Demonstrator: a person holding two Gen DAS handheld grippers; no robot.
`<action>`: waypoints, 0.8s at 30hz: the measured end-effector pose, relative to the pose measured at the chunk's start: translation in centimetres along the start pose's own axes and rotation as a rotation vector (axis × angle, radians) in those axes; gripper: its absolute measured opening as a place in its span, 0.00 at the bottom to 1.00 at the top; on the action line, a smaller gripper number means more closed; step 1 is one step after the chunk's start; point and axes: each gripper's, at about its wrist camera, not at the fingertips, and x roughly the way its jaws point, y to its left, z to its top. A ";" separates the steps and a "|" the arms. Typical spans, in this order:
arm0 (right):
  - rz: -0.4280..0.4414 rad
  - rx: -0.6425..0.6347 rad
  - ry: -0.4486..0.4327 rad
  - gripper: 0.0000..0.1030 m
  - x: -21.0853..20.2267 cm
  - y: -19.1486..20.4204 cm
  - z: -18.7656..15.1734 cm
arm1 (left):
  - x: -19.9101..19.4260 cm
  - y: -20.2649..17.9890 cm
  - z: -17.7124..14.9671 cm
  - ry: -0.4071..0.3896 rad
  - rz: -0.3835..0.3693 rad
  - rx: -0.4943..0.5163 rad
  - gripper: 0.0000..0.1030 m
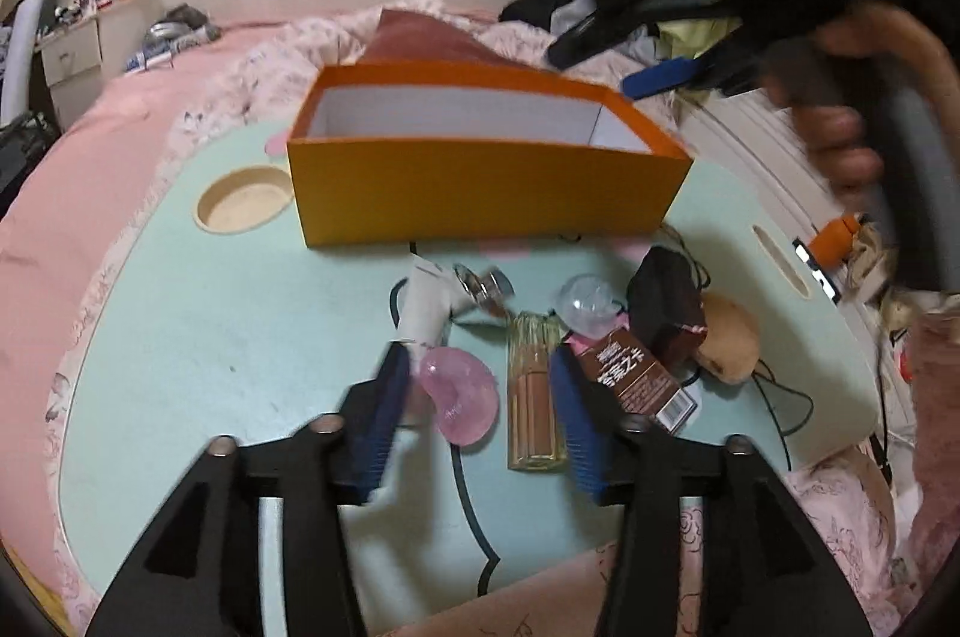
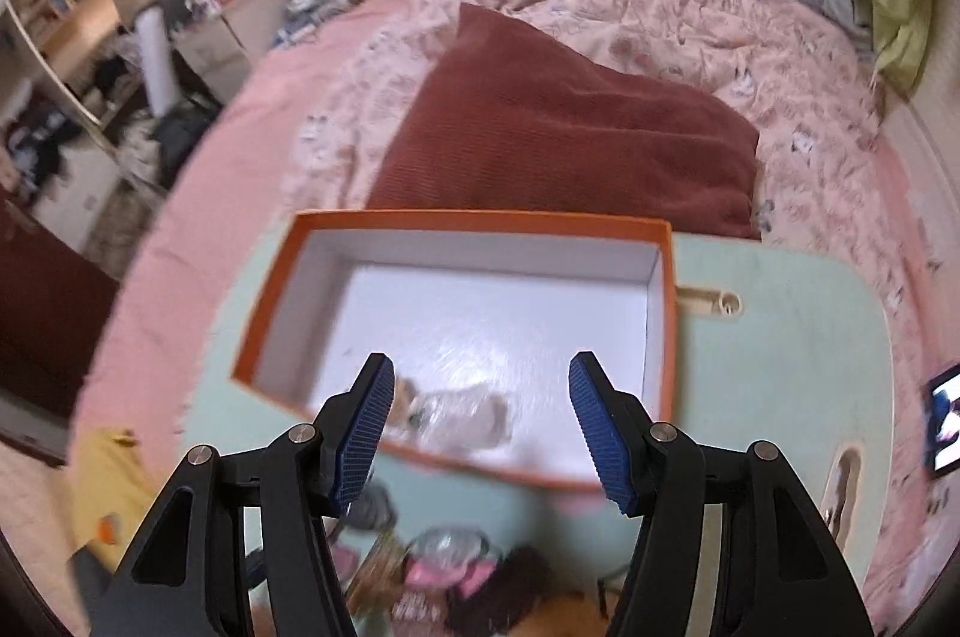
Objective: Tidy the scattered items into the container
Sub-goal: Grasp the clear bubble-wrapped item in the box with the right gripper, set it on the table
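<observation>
Only the right wrist view looks down into the orange box point(image 2: 663, 313), where a blurred pale item point(image 2: 462, 418) lies below the released right claw point(image 2: 480, 424). The left view shows the left claw point(image 1: 480, 403) spread around a pink pebble-shaped piece point(image 1: 459, 394) and glass bottle point(image 1: 536, 397) on the mint surface point(image 1: 210, 337).

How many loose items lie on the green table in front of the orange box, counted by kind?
White tube: 1
Pink piece: 1
Clear ball: 1
Amber bottle: 1
Brown box: 1
Dark pouch: 1
Tan puff: 1
Total: 7
</observation>
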 end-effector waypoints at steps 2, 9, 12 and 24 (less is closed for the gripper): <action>-0.048 -0.017 -0.009 0.59 1.1 0.5 -0.2 | -0.5 0.2 -0.2 -0.030 -0.006 -0.002 0.56; -0.102 -0.032 0.038 0.59 4.5 0.8 -1.6 | -0.4 1.3 -0.5 -0.041 -0.023 -0.066 0.56; -0.112 -0.031 0.068 0.59 5.4 0.7 -2.0 | 0.0 1.4 -0.5 -0.027 -0.024 -0.073 0.56; -0.116 -0.047 0.083 0.59 5.5 1.9 -1.2 | 0.3 1.1 -0.6 -0.021 -0.025 -0.059 0.56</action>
